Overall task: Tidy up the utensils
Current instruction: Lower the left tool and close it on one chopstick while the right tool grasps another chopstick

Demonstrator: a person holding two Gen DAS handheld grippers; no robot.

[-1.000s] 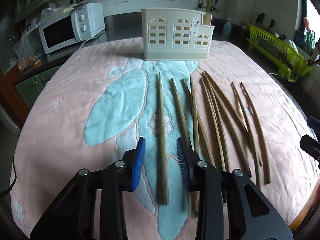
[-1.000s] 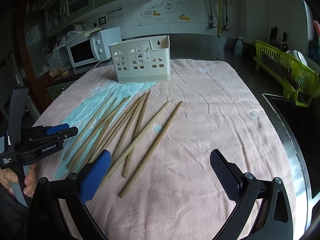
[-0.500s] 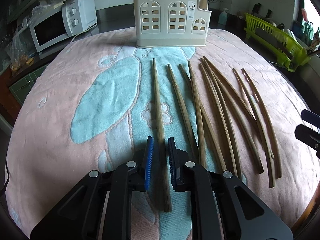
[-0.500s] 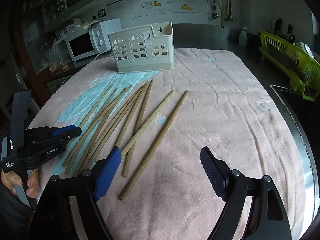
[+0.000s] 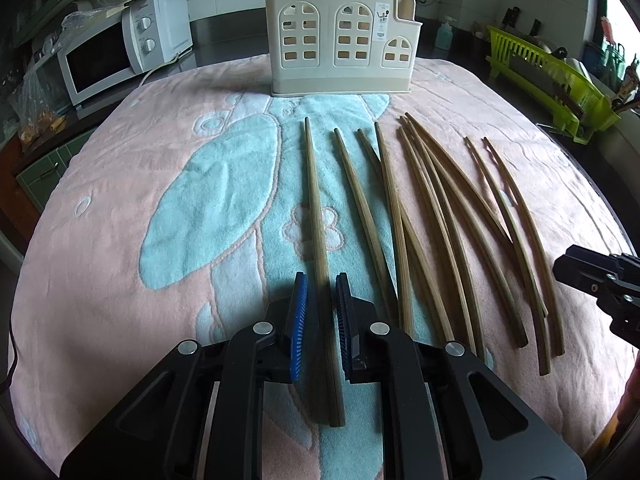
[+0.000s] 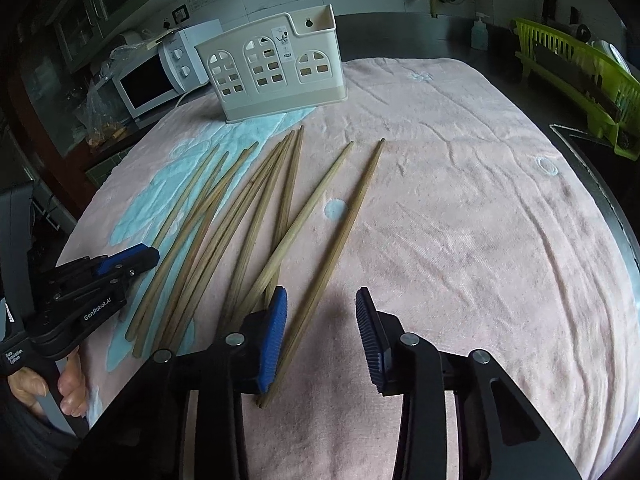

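Chopsticks: about ten wooden chopsticks (image 5: 424, 216) lie in a loose fan on the pink and blue towel (image 5: 120, 240). Some cross over each other. All of them are still on the towel.
Holder: the cream utensil holder (image 5: 340, 40) stands upright at the far end of the towel, a little past the thin tips of the sticks. I can see no chopstick standing up out of it.
Left gripper: the left gripper (image 5: 320, 320) has its blue pads pulled in narrow around the leftmost chopstick (image 5: 314, 200). The pads look like they pinch the thick end, but the stick still lies flat on the towel.
Right gripper: the right gripper (image 6: 322, 332) is low over the rightmost chopstick (image 6: 344, 232). Its jaws are closing and the stick is between them. The left pad is right beside the stick. The right pad is still apart from it.
Done so far: nothing is put away yet, as far as I can see.
Left to do: I think each hand first lifts its stick and drops it in the holder. Then all the other sticks must follow.
Watch out: the sticks that cross may get nudged when a neighbour is picked up.
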